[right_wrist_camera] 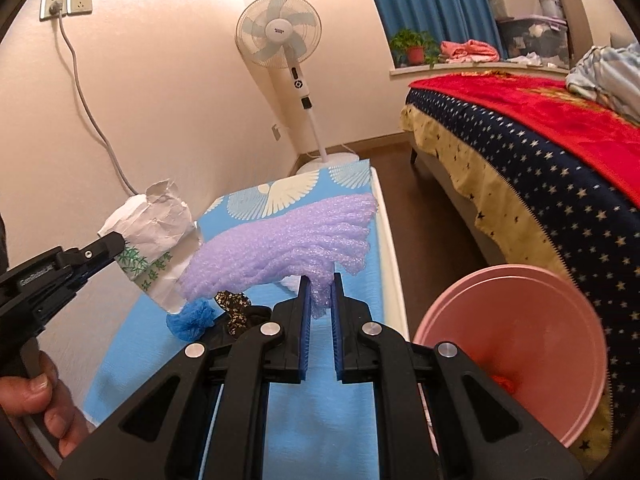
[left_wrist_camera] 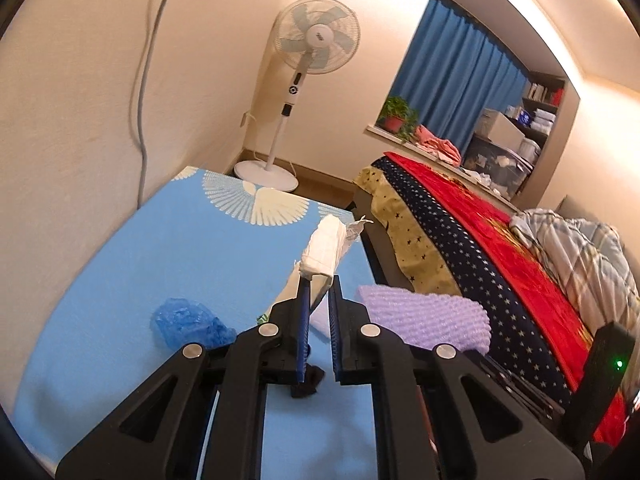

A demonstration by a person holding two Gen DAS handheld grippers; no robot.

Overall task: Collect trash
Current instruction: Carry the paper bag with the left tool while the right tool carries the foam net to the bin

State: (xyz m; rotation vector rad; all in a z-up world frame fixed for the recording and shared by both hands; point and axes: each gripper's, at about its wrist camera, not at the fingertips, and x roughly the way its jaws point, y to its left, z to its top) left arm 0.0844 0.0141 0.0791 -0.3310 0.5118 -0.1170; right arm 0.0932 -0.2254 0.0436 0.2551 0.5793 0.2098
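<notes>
Bedroom, cream walls. Left wrist view: blue worktop (left_wrist_camera: pixel 132 264) with white fan-shaped print along the left wall; pedestal fan (left_wrist_camera: pixel 308 60) in the far corner; bed (left_wrist_camera: pixel 500 248) with red and star-patterned covers on the right. Left gripper (left_wrist_camera: pixel 319 280), jaws nearly closed, pinches a crumpled white paper wrapper (left_wrist_camera: pixel 326 250) held above the worktop. Crumpled blue plastic piece (left_wrist_camera: pixel 188 322) lies on the worktop, near left. Purple foam netting (left_wrist_camera: pixel 432 320) shows just right of the gripper.

Right wrist view: same worktop (right_wrist_camera: pixel 352 340), fan (right_wrist_camera: pixel 280 36) and bed (right_wrist_camera: pixel 540 168). Right gripper (right_wrist_camera: pixel 319 284), jaws nearly closed, clamps the purple foam netting (right_wrist_camera: pixel 288 248), raised off the worktop. Left gripper (right_wrist_camera: pixel 114 246) at left holds the paper wrapper (right_wrist_camera: pixel 154 236), a hand (right_wrist_camera: pixel 44 408) on its handle. Blue plastic piece (right_wrist_camera: pixel 192 322) and a dark patterned scrap (right_wrist_camera: pixel 236 310) lie beneath. Pink basin (right_wrist_camera: pixel 520 344) sits near right, beside the bed.
</notes>
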